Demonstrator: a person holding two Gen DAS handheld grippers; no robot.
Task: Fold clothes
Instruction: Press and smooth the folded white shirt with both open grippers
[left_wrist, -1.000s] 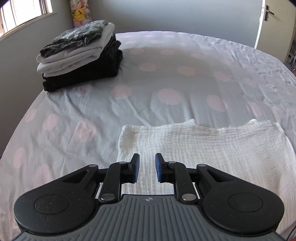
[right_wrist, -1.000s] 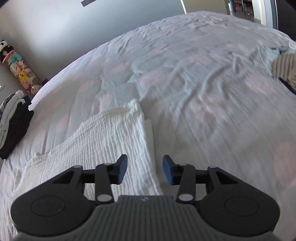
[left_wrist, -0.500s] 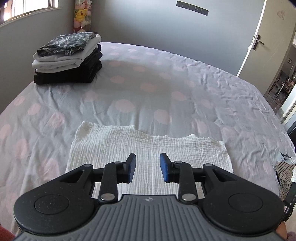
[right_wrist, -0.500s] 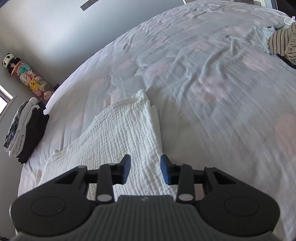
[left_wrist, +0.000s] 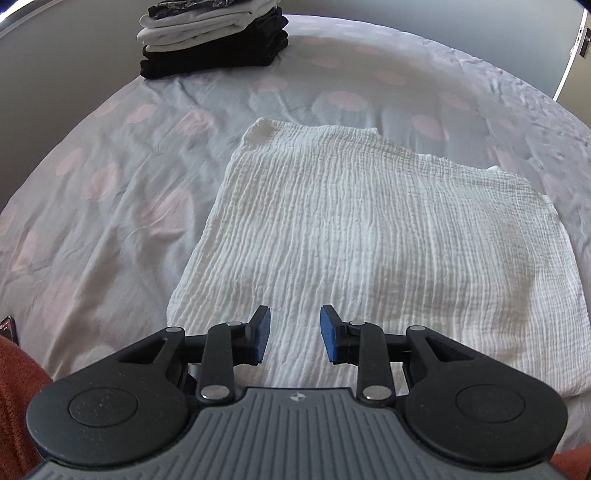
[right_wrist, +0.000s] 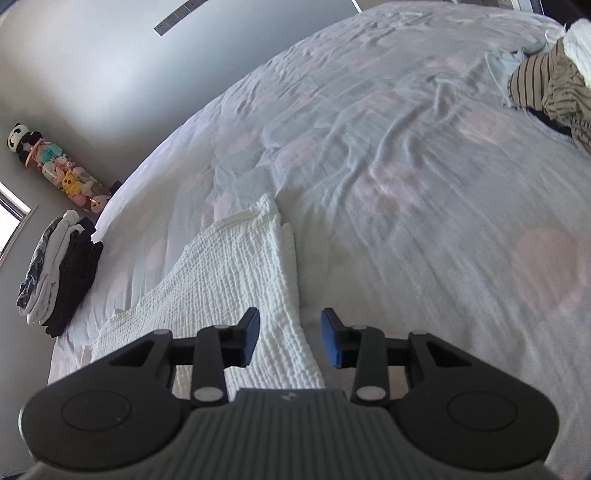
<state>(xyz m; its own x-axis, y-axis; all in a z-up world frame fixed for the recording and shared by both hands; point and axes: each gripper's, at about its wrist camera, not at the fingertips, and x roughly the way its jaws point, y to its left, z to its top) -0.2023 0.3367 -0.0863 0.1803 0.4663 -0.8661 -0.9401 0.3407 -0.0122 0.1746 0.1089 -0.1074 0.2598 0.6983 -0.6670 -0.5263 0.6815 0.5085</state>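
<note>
A white crinkled cloth (left_wrist: 369, 229), folded into a rough rectangle, lies flat on the spotted bed sheet (left_wrist: 129, 166). My left gripper (left_wrist: 294, 317) hovers open over the cloth's near left part, with nothing between its blue pads. In the right wrist view the same cloth (right_wrist: 236, 266) runs away to the left. My right gripper (right_wrist: 290, 321) stands open above its right edge, the left finger over the cloth and the right finger over bare sheet. Neither gripper holds anything.
A stack of folded clothes (left_wrist: 214, 33), black, white and patterned, sits at the bed's far left corner (right_wrist: 59, 273). A loose pile with a striped garment (right_wrist: 546, 85) lies at the far right. Plush toys (right_wrist: 62, 173) stand against the wall. A red sleeve (left_wrist: 18, 369) shows at the left.
The left gripper has dropped closer over the cloth and shifted, its jaws wider than a second ago. The right gripper has shifted and narrowed slightly; the striped pile shows more.
</note>
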